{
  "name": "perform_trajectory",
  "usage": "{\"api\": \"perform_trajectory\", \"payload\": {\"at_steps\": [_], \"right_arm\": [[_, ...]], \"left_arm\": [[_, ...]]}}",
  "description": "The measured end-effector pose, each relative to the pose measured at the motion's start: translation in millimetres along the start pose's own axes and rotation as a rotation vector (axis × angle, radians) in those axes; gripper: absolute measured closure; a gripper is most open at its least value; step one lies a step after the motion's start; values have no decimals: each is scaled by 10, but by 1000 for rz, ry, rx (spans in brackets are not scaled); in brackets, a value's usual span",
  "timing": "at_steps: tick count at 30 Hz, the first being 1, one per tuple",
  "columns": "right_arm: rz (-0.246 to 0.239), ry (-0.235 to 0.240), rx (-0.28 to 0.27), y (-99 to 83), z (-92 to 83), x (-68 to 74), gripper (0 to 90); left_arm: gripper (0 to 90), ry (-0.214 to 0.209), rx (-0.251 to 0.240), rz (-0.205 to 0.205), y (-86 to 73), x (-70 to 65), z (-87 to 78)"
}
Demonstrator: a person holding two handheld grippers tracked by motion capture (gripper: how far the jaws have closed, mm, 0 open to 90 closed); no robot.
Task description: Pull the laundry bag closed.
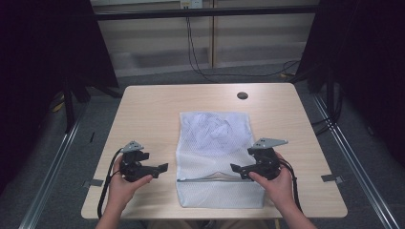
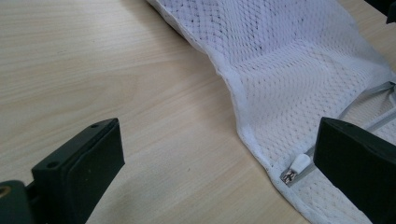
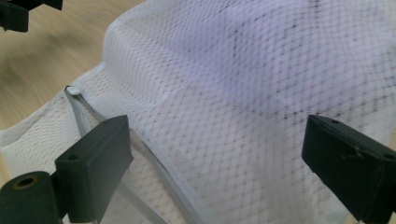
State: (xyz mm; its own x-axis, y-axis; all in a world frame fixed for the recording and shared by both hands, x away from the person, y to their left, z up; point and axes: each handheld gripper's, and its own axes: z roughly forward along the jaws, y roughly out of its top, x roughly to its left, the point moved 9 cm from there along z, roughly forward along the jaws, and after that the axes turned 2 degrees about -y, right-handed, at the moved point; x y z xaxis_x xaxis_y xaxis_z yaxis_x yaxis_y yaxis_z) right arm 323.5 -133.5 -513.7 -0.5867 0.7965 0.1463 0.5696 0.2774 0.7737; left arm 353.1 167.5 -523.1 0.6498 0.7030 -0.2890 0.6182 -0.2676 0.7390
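Left hand-held gripper (image 1: 160, 168): I hold it low over the worktop (image 1: 153, 109) with its jaws apart and nothing between them, aimed toward 3 o'clock at the near-left edge of the white mesh bag (image 1: 217, 157). In the left gripper view the zipper pull (image 2: 297, 167) lies just inside that edge, close by the right-hand jaw. Right hand-held gripper (image 1: 239, 170): jaws likewise apart and empty, hovering over the bag's right half and pointing toward 9 o'clock, the netting spread beneath them. The bag lies flat at the worktop's centre, running from 12 to 6 o'clock, with the zipper (image 1: 215, 178) crossing it near the 6 o'clock end and a crumpled white item (image 1: 212, 126) showing through toward 12. I judge the bag light, limp and prone to slide or bunch; the mesh could snag. The firmest holds look to be the stitched hem and the pull tab, one jaw pinning fabric beside the zipper
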Motion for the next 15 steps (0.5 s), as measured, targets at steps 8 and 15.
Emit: {"api": "perform_trajectory", "payload": {"at_steps": [8,15], "right_arm": [[-5,23,29,19,143,110,78],[5,43,32,62,240,247,85]], "left_arm": [[30,-9,1,-20,7,24,23],[36,-13,-18,-36,51,56,8]]}}
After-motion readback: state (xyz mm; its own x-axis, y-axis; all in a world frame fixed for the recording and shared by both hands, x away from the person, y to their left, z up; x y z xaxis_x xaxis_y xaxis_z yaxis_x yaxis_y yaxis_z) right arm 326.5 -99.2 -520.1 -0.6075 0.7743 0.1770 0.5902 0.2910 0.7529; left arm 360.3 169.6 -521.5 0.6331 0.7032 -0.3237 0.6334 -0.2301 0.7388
